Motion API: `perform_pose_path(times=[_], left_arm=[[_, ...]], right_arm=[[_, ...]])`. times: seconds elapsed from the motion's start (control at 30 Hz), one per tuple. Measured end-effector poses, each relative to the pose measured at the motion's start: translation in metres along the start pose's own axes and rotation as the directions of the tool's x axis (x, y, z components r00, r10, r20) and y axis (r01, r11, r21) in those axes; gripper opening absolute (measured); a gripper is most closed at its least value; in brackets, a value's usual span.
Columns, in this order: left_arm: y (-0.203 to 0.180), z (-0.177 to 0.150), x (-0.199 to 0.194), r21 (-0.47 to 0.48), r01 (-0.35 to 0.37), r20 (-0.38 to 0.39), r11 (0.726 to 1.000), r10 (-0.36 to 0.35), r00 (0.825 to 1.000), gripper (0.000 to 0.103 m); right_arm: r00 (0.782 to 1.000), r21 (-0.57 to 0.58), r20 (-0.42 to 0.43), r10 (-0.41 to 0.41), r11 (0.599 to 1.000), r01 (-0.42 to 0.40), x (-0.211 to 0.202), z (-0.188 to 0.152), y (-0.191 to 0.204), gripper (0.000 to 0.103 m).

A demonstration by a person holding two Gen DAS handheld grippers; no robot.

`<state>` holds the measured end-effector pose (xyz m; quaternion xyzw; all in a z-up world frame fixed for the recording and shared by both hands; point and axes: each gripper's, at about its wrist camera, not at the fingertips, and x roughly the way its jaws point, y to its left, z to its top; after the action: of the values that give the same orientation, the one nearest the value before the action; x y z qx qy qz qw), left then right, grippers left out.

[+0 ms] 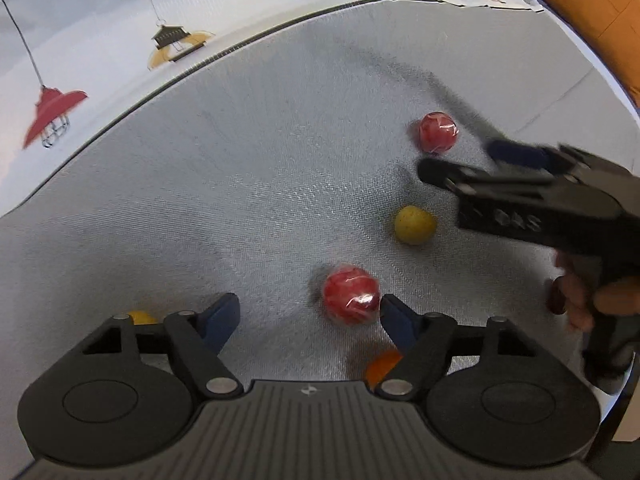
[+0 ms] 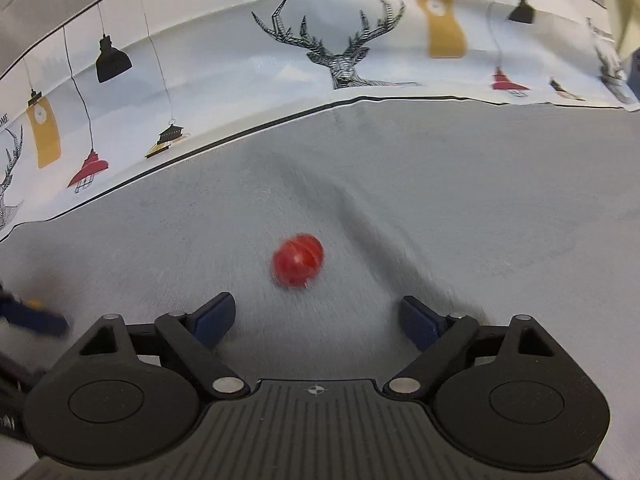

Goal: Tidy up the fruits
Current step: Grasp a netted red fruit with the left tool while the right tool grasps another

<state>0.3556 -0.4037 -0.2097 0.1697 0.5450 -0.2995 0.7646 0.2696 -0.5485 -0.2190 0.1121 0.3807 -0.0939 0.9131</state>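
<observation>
Black and ridged, the left gripper [image 1: 310,316] fills the bottom of its view, jaws spread wide and holding nothing; a wrapped red fruit [image 1: 351,295] lies on the grey cloth [image 1: 224,184] just at the inner side of its right fingertip [image 1: 394,314]. An orange fruit [image 1: 384,366] peeks from under that finger, and a yellow one [image 1: 138,317] from behind the left linkage. Farther off lie a yellow ball [image 1: 415,225] and a second red fruit [image 1: 438,132]. The right gripper [image 2: 316,316], whose side bears blurred lettering I cannot read, also has its jaws wide and empty, aimed at that blurred second red fruit ahead. All the fruits are round, showing no long axis. Behind, a printed cloth [image 2: 240,60] reads "FASHION HOME" above a stag's head.
</observation>
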Motion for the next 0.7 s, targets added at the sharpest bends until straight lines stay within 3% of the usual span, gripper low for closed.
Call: perform_pose_path(times=[0.07, 0.13, 0.2, 0.27, 0.4, 0.53, 0.7], left_arm=[[0.000, 0.000, 0.000, 0.014, 0.005, 0.036, 1.000, -0.006, 0.999, 0.072], [-0.002, 0.000, -0.003, 0.036, 0.030, 0.070, 0.999, -0.033, 0.997, 0.032], [-0.002, 0.000, -0.008, 0.023, 0.025, 0.094, 0.999, -0.027, 0.995, 0.032], [-0.002, -0.004, -0.021, 0.029, 0.012, 0.130, 1.000, -0.016, 0.991, 0.032], [0.000, -0.018, -0.070, 0.010, 0.022, 0.202, 1.000, -0.023, 0.979, 0.032], [0.009, -0.052, -0.138, -0.044, 0.011, 0.280, 0.999, 0.002, 0.960, 0.032], [0.018, -0.122, -0.223, -0.128, -0.049, 0.309, 0.991, 0.086, 0.947, 0.032]], right_arm=[[1.000, -0.037, 0.019, -0.008, 0.999, 0.008, 0.009, 0.005, 0.008, 0.091], [0.998, -0.088, 0.051, -0.041, 0.995, 0.045, 0.013, 0.006, 0.018, 0.078], [0.996, -0.115, 0.076, -0.049, 0.992, 0.057, 0.010, 0.007, 0.025, 0.031], [0.995, -0.067, 0.064, -0.072, 0.995, 0.076, 0.004, 0.010, 0.026, 0.030], [0.976, -0.052, 0.165, -0.140, 0.987, 0.150, -0.046, 0.012, 0.030, 0.030], [0.955, 0.009, 0.274, -0.110, 0.994, 0.111, -0.127, 0.014, 0.038, 0.031], [0.923, 0.009, 0.384, -0.007, 1.000, 0.004, -0.241, -0.007, 0.074, 0.031]])
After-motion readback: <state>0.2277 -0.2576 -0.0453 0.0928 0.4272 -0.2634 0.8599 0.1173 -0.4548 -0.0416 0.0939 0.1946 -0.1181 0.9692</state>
